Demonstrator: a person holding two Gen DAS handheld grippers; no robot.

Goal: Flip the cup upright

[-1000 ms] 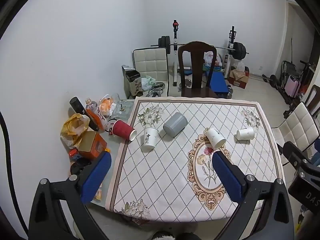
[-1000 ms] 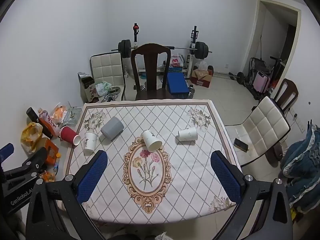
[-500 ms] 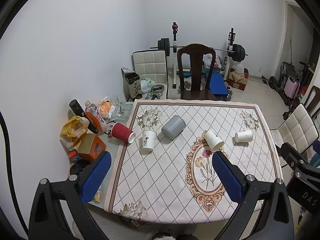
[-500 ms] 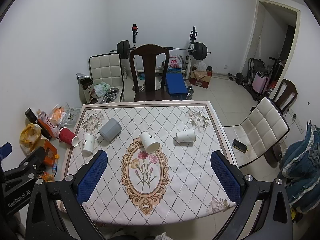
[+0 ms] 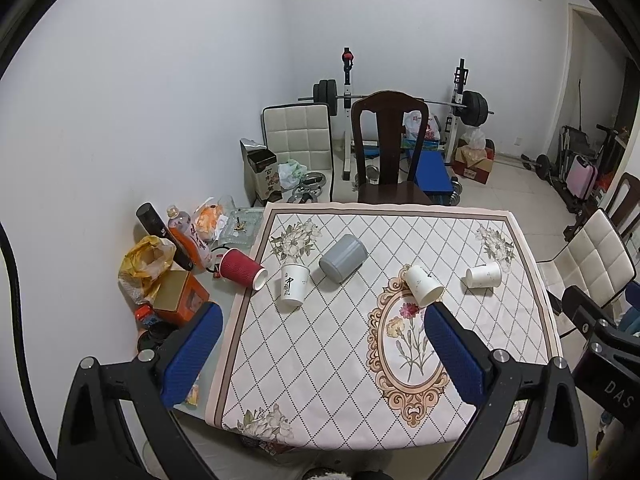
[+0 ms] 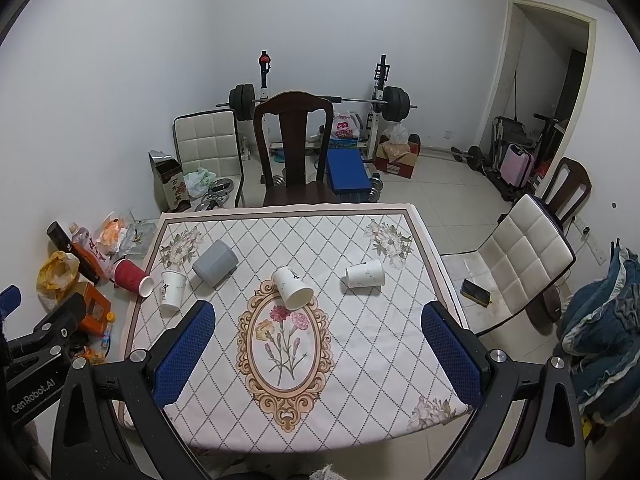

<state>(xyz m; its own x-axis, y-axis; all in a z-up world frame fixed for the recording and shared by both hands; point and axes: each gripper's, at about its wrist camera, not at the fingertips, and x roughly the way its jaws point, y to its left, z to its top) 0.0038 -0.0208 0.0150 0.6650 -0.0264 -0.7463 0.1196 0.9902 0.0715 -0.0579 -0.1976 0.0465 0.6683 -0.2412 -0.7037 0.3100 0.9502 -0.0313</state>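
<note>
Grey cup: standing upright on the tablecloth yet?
No, the grey cup lies tipped on its side on the tablecloth, between a white paper cup with black lettering and another tipped white cup.

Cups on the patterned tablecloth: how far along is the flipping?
Nothing looks done. The red ribbed cup, grey plastic cup and three white paper cups all lie tipped over. Nothing is in hand: left gripper and right gripper hover above, jaws open. All five remain.
</note>
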